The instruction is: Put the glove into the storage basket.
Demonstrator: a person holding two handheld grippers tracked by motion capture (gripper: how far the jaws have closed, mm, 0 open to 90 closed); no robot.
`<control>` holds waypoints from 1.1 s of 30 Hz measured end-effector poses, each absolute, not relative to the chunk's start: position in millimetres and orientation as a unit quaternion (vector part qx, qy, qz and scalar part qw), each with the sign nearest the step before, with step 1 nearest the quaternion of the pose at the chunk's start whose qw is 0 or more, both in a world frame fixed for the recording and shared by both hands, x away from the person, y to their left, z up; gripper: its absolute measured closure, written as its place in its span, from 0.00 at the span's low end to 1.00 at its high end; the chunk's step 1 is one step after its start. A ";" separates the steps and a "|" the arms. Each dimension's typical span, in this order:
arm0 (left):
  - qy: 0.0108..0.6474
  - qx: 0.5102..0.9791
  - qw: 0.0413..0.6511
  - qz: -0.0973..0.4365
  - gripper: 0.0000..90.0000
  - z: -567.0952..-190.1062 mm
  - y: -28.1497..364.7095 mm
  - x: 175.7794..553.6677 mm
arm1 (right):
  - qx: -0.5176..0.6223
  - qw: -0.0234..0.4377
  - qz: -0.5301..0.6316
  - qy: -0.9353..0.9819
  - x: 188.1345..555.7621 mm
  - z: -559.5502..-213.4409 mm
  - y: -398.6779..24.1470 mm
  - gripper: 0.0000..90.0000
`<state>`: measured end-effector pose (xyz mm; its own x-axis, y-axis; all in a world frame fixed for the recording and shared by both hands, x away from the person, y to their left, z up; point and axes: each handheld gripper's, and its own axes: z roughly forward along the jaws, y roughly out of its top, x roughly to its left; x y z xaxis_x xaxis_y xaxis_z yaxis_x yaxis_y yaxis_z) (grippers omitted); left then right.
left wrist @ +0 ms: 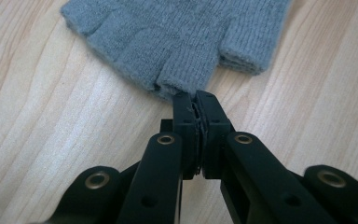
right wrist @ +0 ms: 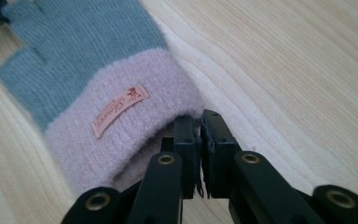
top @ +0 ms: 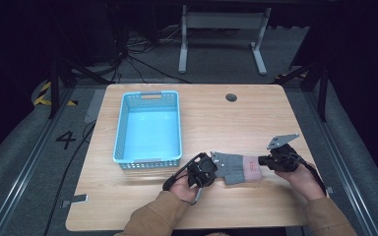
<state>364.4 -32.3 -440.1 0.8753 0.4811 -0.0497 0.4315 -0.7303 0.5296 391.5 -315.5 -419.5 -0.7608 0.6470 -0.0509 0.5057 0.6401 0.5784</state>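
Two grippers pinch opposite ends of a fingerless knitted glove lying flat on the wooden table.

The left gripper [left wrist: 195, 100] has its jaws squeezed together on a finger tip of the grey wool glove with a pink cuff [top: 236, 167], its hand low and level. The right gripper [right wrist: 199, 122] nips the cuff's edge, jaws nearly together, pointing left. The light-blue perforated plastic basket [top: 123, 129] sits just beside, on the pale wooden table [top: 216, 118].

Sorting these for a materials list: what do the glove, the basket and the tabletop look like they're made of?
Glove: soft knit, probably wool or acrylic; ribbed grey stitches, fuzzy pink cuff.
Basket: likely moulded plastic; smooth light-blue walls with rows of holes.
Tabletop: wood grain, matte; solid wood or laminate, can't tell.
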 end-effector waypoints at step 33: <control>0.259 0.897 0.356 0.021 0.59 -401.0 -23.1 371.1 | 0.392 0.140 0.335 0.846 377.1 -384.9 -350.7 0.68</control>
